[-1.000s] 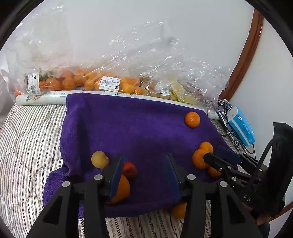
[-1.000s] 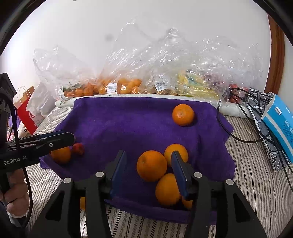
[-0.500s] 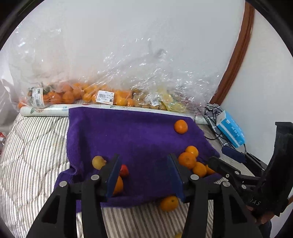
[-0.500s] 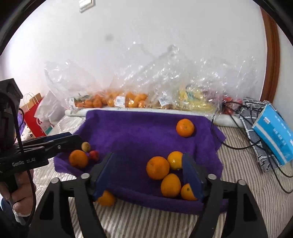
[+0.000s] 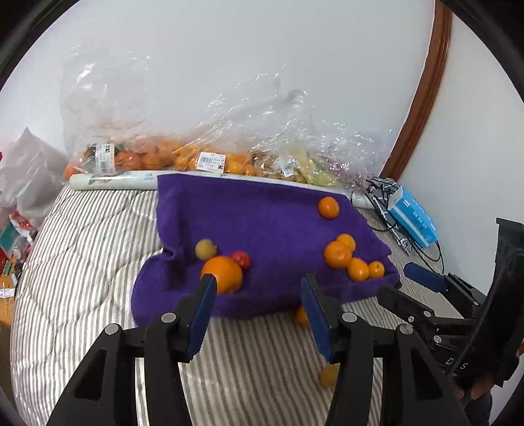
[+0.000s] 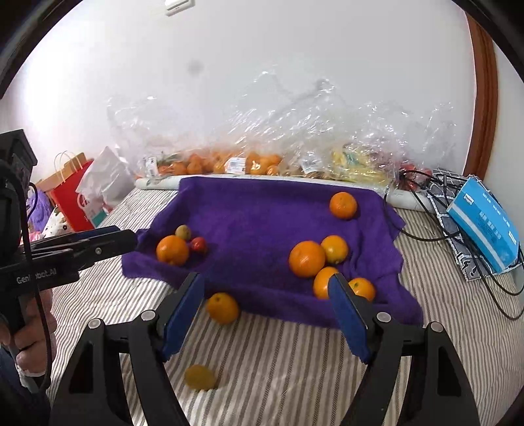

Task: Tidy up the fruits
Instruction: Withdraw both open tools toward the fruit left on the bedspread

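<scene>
in the left wrist view your left gripper (image 5: 258, 283) had jaws apart on nothing, having just been opening, near the purple towel (image 5: 262, 229). in the right wrist view your right gripper (image 6: 267, 285) gaped empty; oranges (image 6: 307, 259) lay on the towel's right.

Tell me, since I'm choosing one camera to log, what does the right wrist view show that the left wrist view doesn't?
Only the right wrist view shows the red paper bag and the wall switch. Only the left wrist view shows the right hand-held gripper from the side. Both share the purple towel, the oranges on it, and the blue box.
</scene>
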A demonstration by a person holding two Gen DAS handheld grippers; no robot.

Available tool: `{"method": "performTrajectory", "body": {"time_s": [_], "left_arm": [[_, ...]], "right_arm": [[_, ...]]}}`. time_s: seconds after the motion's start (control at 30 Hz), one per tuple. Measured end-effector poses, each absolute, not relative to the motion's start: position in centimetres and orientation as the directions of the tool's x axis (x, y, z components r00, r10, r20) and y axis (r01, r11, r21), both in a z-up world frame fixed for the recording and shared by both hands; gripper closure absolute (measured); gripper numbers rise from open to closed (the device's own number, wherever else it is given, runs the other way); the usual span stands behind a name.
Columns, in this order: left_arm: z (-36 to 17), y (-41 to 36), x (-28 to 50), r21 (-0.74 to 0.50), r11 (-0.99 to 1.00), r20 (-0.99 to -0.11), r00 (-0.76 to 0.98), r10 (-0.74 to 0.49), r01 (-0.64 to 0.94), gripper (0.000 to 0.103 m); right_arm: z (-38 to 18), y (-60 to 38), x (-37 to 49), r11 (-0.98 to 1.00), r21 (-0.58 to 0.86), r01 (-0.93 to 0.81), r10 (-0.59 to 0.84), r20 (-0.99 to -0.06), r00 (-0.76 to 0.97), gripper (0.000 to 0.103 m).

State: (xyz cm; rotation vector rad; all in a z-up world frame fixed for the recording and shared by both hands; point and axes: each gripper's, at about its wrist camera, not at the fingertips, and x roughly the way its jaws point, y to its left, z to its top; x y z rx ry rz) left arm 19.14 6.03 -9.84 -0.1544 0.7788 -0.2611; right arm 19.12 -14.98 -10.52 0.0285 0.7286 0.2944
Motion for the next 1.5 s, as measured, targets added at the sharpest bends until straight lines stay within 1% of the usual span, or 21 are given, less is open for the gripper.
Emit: {"method": "performTrajectory", "body": {"time_s": [0.23,0.6,0.73,1.0,1.07,1.1,1.2,1.37,1.5], "left_arm": [[-10.9,7.0,17.8,-0.227,0.962,-0.696,0.666,-0.267,0.148,0.052],[-13.2,8.1,17.1,-0.222,0.968,-0.738,0.629,-0.244,0.115,0.052],[-13.8,8.3,17.1,-0.221,0.969,-0.748,0.619,-0.238,0.105,0.052],[-14.2,8.4,17.3,-0.227,0.968,-0.753,0.612,-0.242,0.104,0.052],[-14.2,8.4,17.4,-0.226,0.968,-0.752,0.613,-0.243,0.106,0.052],[-14.2,8.5,17.4,-0.227,0.968,-0.752,0.612,-0.243,0.105,0.052],[-14.3,8.6,17.6,-0.232,0.967,-0.753,0.611,-0.246,0.103,0.052],[-14.6,8.8,17.8,-0.235,0.967,-0.757,0.605,-0.246,0.100,0.052],[-14.9,8.9,18.0,-0.235,0.967,-0.762,0.600,-0.245,0.096,0.052]], "right_arm": [[-11.8,-14.0,17.4,0.957,0.125,-0.262,0.275,-0.680,0.680,0.026],[-14.3,-13.3,16.7,0.956,0.138,-0.257,0.276,-0.717,0.640,0.041],[-15.0,-12.9,16.9,0.955,0.143,-0.261,0.279,-0.730,0.624,0.044],[-16.5,-12.5,17.6,0.955,0.150,-0.256,0.278,-0.756,0.593,0.057],[-16.8,-12.5,17.7,0.955,0.150,-0.255,0.276,-0.762,0.586,0.058],[-16.9,-12.4,17.8,0.955,0.149,-0.255,0.275,-0.764,0.583,0.062],[-17.2,-12.5,18.0,0.955,0.150,-0.256,0.275,-0.769,0.577,0.067],[-17.6,-12.5,18.1,0.956,0.144,-0.256,0.270,-0.774,0.573,0.070],[-17.7,-12.6,18.3,0.956,0.144,-0.254,0.269,-0.776,0.571,0.071]]}}
